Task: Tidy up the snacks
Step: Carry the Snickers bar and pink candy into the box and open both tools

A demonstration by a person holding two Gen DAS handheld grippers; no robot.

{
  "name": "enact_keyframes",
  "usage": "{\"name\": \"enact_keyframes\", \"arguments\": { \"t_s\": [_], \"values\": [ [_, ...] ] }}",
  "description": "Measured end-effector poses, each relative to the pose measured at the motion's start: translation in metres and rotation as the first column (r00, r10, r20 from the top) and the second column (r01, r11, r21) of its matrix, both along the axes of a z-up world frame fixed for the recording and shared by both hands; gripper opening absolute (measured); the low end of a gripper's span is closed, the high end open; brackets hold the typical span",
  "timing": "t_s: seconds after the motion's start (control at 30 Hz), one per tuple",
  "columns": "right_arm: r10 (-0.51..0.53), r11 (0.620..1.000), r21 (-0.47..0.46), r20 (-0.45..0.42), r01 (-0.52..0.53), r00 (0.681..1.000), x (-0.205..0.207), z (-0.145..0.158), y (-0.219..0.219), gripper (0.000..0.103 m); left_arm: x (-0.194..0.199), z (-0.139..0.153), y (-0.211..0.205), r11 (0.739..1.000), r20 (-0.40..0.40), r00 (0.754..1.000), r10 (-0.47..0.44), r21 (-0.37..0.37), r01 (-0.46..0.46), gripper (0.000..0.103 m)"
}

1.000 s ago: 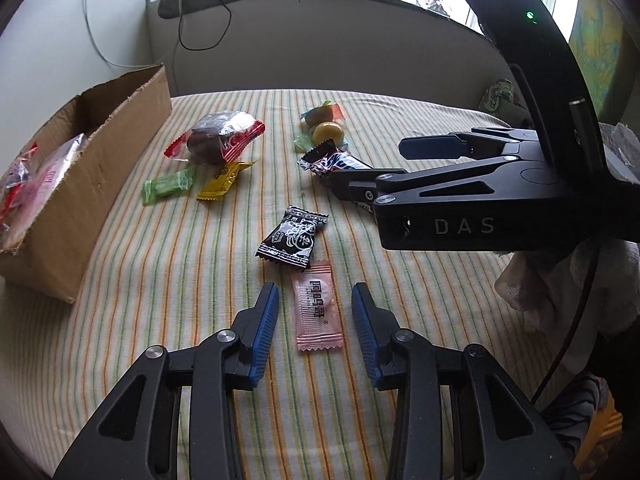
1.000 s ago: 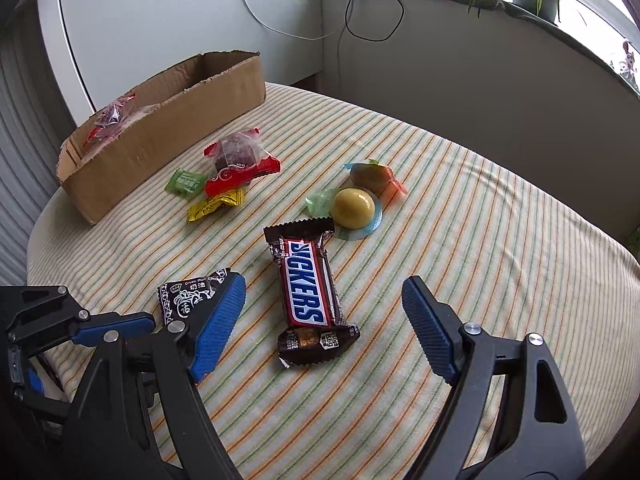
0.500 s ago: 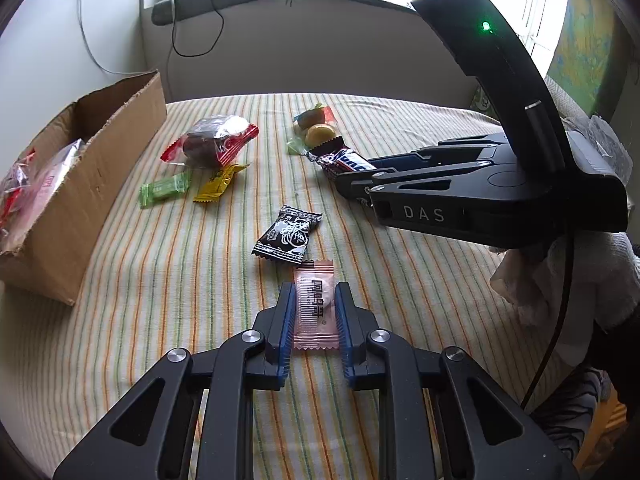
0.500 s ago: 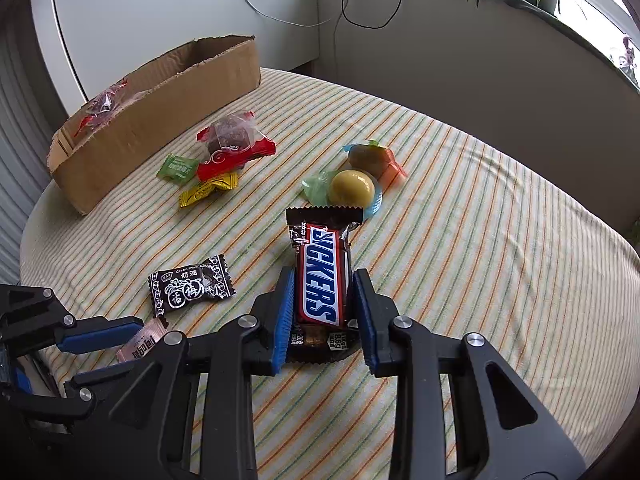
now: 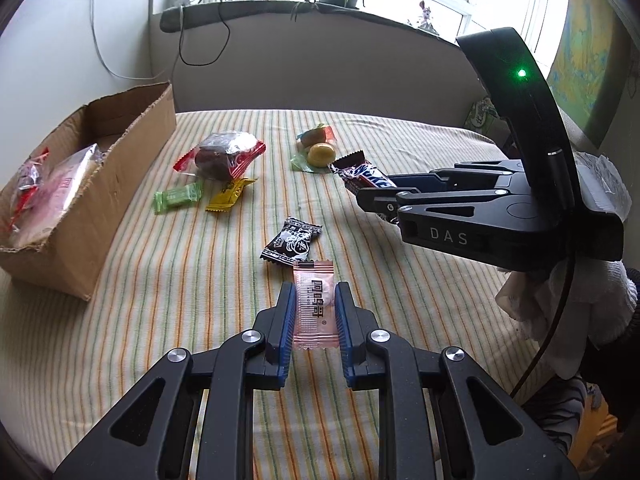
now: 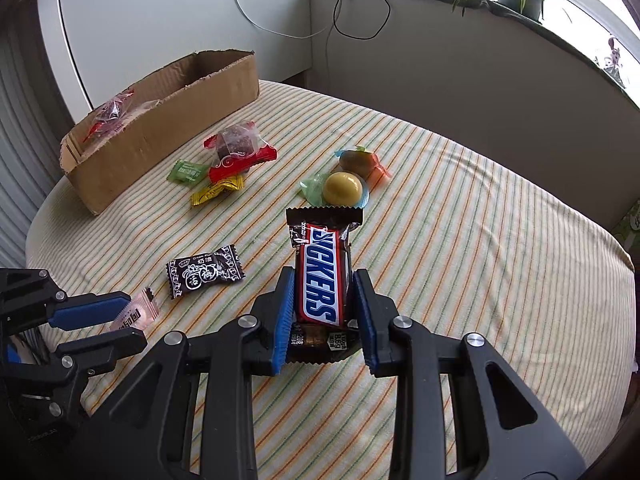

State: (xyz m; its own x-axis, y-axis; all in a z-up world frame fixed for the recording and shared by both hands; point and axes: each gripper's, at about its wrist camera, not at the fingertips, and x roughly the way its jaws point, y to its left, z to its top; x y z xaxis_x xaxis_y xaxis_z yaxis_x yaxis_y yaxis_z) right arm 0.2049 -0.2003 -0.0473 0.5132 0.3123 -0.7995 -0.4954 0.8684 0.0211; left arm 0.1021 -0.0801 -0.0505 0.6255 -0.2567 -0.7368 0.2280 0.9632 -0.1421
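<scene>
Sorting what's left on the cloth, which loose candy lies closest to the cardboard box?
The green candy. It lies nearer the box than the yellow candy beside it, and well nearer than the black candy.

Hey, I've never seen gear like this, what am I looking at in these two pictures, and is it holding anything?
These are two hand-held grippers, pincer tools a person carries, one per hand. Each picture comes from a camera on one tool, looking along its fingers. The left hand-held gripper is clamped on a pale pink candy sachet. The right hand-held gripper is clamped on a brown Snickers bar. Its jaws have just been closing onto the bar. On the striped tablecloth lie a black wrapped sweet, green and yellow candies, a red-wrapped cake and two round sweets. The open cardboard box already holds some snacks.
</scene>
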Motion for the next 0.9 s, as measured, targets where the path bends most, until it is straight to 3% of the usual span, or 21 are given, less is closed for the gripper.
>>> {"name": "enact_keyframes", "arguments": {
  "t_s": [0.43, 0.9],
  "values": [
    [0.023, 1.000, -0.009, 0.053, -0.023, 0.998, -0.006, 0.031, 0.024, 0.030, 0.002, 0.024, 0.032, 0.998, 0.060, 0.997, 0.044, -0.039, -0.042, 0.018],
    [0.073, 0.997, 0.011, 0.099, -0.075, 0.992, 0.024, 0.063, 0.084, 0.030, 0.035, 0.056, 0.102, 0.987, 0.148, 0.977, 0.157, -0.040, -0.152, 0.018]
  ]
}}
